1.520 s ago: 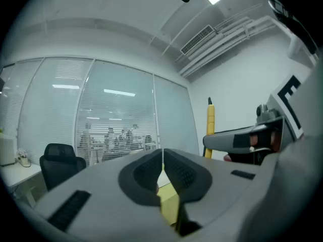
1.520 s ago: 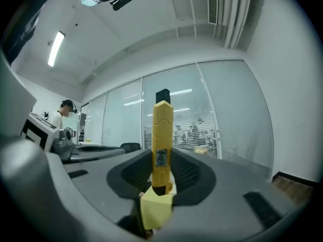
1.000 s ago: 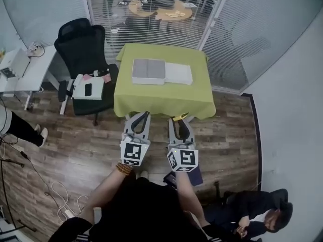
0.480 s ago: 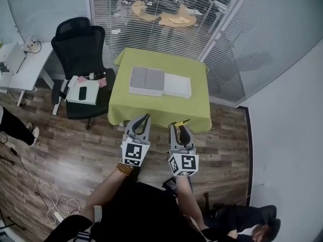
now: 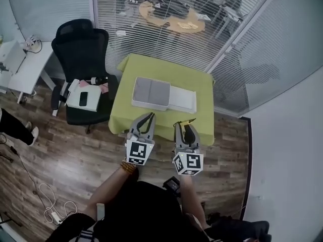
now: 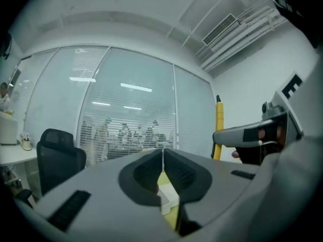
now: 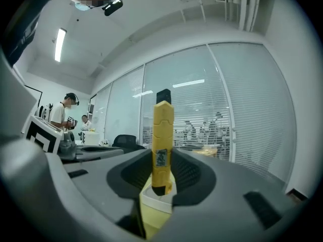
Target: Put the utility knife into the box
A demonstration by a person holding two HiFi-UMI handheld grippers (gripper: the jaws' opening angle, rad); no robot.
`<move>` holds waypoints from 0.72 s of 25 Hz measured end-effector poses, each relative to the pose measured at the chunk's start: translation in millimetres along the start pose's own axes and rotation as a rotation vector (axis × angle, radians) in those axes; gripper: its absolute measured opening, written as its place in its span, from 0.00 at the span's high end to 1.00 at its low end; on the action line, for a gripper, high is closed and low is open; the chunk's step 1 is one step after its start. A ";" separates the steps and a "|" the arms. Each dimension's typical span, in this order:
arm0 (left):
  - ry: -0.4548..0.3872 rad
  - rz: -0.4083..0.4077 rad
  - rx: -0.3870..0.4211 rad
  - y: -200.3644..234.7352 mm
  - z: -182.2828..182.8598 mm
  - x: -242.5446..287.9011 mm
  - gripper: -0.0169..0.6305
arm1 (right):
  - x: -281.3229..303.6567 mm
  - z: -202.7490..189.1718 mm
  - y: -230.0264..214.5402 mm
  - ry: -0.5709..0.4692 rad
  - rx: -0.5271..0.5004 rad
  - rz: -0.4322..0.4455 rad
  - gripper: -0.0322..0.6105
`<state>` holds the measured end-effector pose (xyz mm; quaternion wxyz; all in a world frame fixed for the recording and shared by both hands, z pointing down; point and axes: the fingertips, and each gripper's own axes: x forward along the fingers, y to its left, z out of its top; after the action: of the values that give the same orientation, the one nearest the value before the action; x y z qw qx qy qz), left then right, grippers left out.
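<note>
A yellow utility knife stands upright between my right gripper's jaws, which are shut on its lower end. From the head view the knife pokes out of the right gripper at the near edge of the green table. On that table lies the open box, grey inside, with its white lid beside it. My left gripper hovers over the table's near edge, left of the right one. Its jaws meet at the tips with nothing between them.
A black office chair stands left of the table, with a white box and a phone on its seat. A white desk is at far left. A glass wall with blinds runs behind the table. Cables lie on the wooden floor.
The table has come closer and both grippers have moved forward to its near edge. The knife has stayed in the right gripper. The person at bottom right has slid out of view.
</note>
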<state>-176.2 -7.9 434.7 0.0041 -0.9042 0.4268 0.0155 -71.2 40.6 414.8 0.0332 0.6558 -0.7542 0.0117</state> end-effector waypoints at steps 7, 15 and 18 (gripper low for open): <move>-0.005 0.049 0.004 43.7 -2.7 31.9 0.94 | 68.8 0.0 11.5 0.001 -0.008 0.081 0.78; -0.003 0.096 0.020 61.7 -5.3 45.2 0.94 | 106.4 3.6 26.6 -0.006 -0.028 0.189 0.78; 0.009 0.130 0.028 62.3 -7.9 47.6 0.94 | 117.0 -1.1 22.9 0.008 -0.022 0.234 0.78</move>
<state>-193.9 -84.4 441.4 0.0139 -0.8744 0.4850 0.0059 -109.9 -71.8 424.1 0.0417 0.5629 -0.8254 0.0097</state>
